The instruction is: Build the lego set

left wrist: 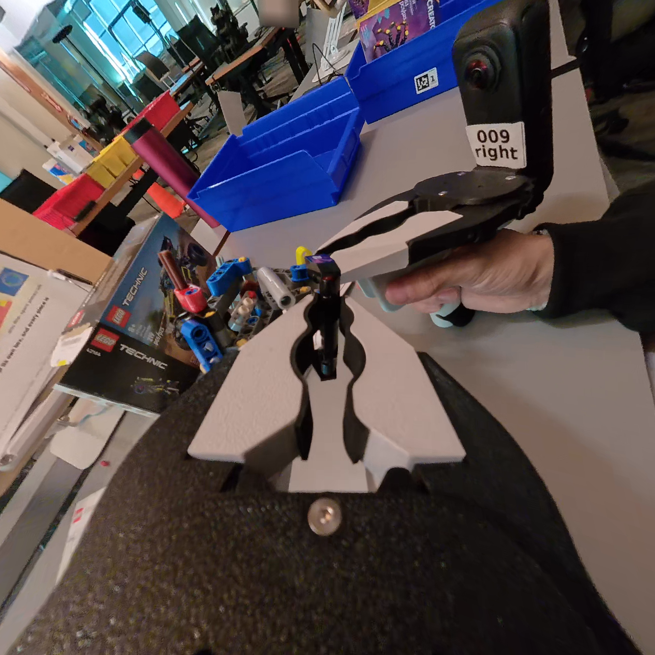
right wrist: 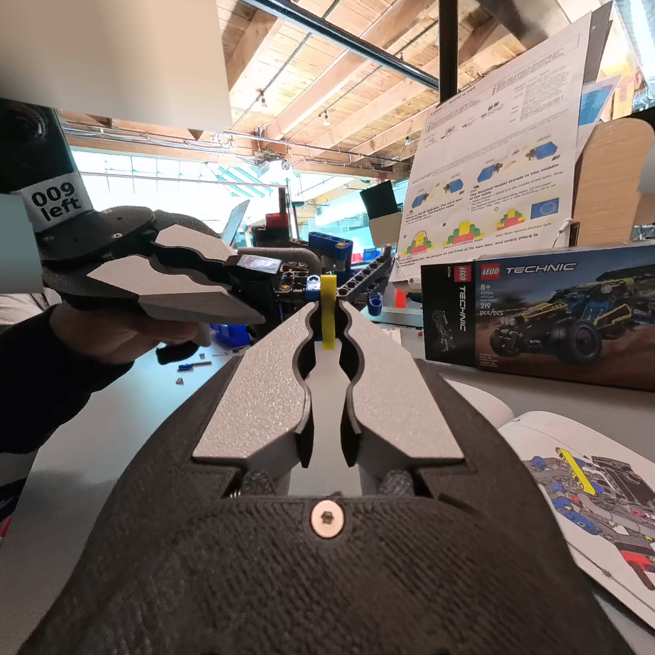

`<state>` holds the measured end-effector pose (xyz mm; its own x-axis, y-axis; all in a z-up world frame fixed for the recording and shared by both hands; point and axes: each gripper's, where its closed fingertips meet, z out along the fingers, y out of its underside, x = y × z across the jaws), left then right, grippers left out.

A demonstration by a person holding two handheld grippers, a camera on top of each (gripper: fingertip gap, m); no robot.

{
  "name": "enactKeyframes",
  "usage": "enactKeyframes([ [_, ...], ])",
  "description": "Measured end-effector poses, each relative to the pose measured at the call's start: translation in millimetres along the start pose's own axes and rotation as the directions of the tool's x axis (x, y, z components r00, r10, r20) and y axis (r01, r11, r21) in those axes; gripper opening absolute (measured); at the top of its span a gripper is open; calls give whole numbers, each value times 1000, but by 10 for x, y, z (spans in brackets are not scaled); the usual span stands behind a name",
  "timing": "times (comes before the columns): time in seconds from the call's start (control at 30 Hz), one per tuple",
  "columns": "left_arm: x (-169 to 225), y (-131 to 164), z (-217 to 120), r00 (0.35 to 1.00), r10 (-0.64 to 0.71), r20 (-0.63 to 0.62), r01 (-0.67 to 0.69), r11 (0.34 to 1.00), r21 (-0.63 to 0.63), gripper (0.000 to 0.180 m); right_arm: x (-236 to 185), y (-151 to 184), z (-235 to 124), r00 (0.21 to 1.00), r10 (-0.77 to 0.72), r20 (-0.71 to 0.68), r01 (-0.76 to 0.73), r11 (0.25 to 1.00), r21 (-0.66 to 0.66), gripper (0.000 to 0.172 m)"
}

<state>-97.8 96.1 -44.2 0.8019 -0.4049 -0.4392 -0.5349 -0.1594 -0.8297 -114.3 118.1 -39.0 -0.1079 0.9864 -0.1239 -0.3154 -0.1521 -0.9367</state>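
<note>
Yellow plastic shows between the fingers of the right gripper (right wrist: 328, 312): a thin yellow beam (right wrist: 328, 312), standing upright in the middle of the frame, with both pads closed against its sides. Its far end meets the half-built brick model (right wrist: 319, 262) on the grey table (left wrist: 496, 372). The left gripper (left wrist: 326, 304), at the centre of its frame, is closed on a black part of the model (left wrist: 328, 319). A printed set box (right wrist: 538, 308) stands at the right.
</note>
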Motion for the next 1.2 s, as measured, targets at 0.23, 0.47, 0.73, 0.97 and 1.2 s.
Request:
enactKeyframes([
  [0.23, -17, 44, 16, 996, -84, -3, 83, 996, -36, 7, 14, 70, 20, 1000, -1, -6, 1, 998, -62, 5],
  [0.47, -33, 84, 67, 995, -94, 41, 97, 992, -77, 7, 60, 124, 28, 999, -26, -41, 21, 993, -112, 5],
  [0.73, -42, 67, 114, 991, -128, 28, 129, 991, -43, 7, 112, 119, 3, 997, -53, -62, 45, 992, -120, 6],
  [0.97, -83, -67, -5, 872, -454, -185, 484, 858, 174, 7, 41, -82, -67, 999, -19, 37, 19, 1000, 0, 6],
  [1.2, -238, -184, -178, 751, -570, -332, 659, 681, 320, 7, 9, -93, 27, 998, 57, 25, -53, 990, -129, 30],
])
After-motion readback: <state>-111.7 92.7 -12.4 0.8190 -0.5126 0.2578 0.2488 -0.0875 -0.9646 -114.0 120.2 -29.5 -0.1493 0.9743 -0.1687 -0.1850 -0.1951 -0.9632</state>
